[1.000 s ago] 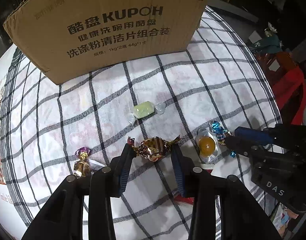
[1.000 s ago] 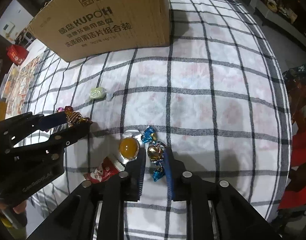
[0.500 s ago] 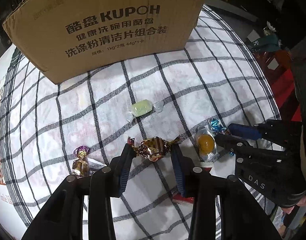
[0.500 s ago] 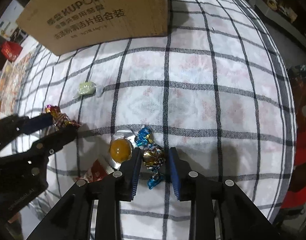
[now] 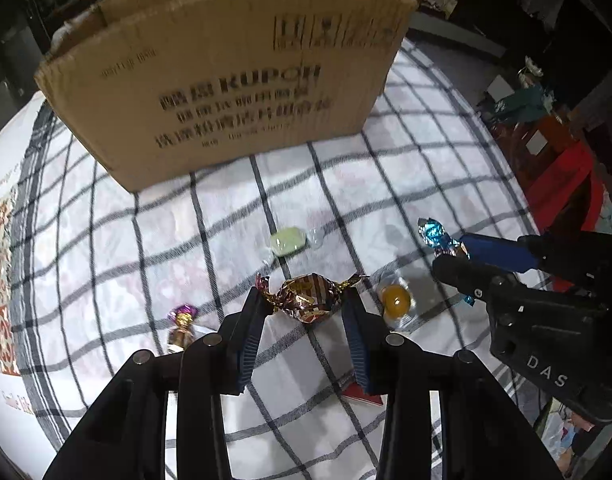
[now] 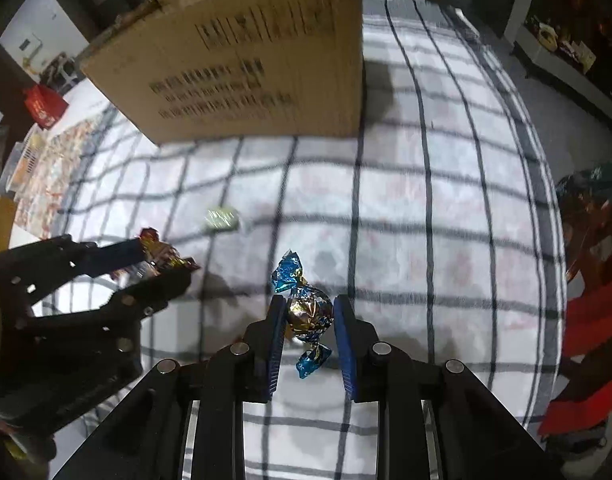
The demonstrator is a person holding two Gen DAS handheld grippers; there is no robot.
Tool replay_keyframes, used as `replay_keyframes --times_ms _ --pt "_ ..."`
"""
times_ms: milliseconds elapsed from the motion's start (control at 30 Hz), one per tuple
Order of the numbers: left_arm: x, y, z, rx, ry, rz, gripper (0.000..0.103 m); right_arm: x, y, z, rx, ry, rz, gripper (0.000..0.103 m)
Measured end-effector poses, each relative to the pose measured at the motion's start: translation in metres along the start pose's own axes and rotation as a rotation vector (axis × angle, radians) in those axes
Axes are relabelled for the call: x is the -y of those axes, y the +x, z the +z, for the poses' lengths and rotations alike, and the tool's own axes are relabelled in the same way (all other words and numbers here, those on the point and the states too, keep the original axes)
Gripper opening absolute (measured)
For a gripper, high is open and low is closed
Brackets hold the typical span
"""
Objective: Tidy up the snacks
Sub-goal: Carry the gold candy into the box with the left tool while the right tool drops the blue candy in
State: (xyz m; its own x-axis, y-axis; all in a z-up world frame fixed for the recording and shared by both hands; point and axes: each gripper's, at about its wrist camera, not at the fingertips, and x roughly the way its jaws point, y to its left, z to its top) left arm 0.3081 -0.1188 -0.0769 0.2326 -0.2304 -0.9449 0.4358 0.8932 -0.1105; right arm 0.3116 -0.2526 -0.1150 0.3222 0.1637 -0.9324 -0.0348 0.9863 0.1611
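Candy in brown-gold foil (image 5: 309, 297) sits clamped in the left gripper (image 5: 306, 312) above the checked cloth (image 5: 406, 184); the right gripper (image 6: 309, 322) pinches a blue-wrapped candy (image 6: 306, 312), with the cardboard box (image 5: 226, 80) at twelve o'clock. Slick foil could slip from either grip on the way over. The box interior is hidden, and the red packet (image 5: 364, 397) at five o'clock is mostly covered.

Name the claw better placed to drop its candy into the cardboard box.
Left, though narrowly. The left claw holds the brown-gold candy facing the cardboard box's front wall; the right claw, gripping the blue-wrapped candy, faces its corner.
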Motion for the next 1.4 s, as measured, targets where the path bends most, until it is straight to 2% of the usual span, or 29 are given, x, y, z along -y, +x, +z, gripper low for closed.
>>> replay_keyframes --times_ms 400,700,967,1267,1367,1400 --pt "-0.017 -0.075 0.032 0.161 -0.014 0.005 0.038 -0.009 -0.066 0.045 0.161 0.005 0.061 0.025" --pt "-0.031 -0.108 0.059 0.260 -0.022 0.017 0.038 -0.014 -0.096 0.077 0.265 -0.001 0.083 0.025" --pt "-0.042 -0.113 0.084 0.301 -0.022 0.021 0.038 -0.021 -0.098 0.108 0.325 -0.039 0.096 0.025" --pt "-0.066 -0.096 0.123 0.312 -0.042 0.042 0.039 -0.019 -0.079 0.146 0.354 -0.025 0.120 0.025" --pt "-0.068 -0.088 0.130 0.310 -0.047 0.054 0.046 -0.018 -0.070 0.153 0.362 -0.013 0.111 0.026" --pt "-0.069 -0.085 0.132 0.310 -0.045 0.072 0.050 -0.017 -0.068 0.155 0.358 -0.013 0.101 0.032"
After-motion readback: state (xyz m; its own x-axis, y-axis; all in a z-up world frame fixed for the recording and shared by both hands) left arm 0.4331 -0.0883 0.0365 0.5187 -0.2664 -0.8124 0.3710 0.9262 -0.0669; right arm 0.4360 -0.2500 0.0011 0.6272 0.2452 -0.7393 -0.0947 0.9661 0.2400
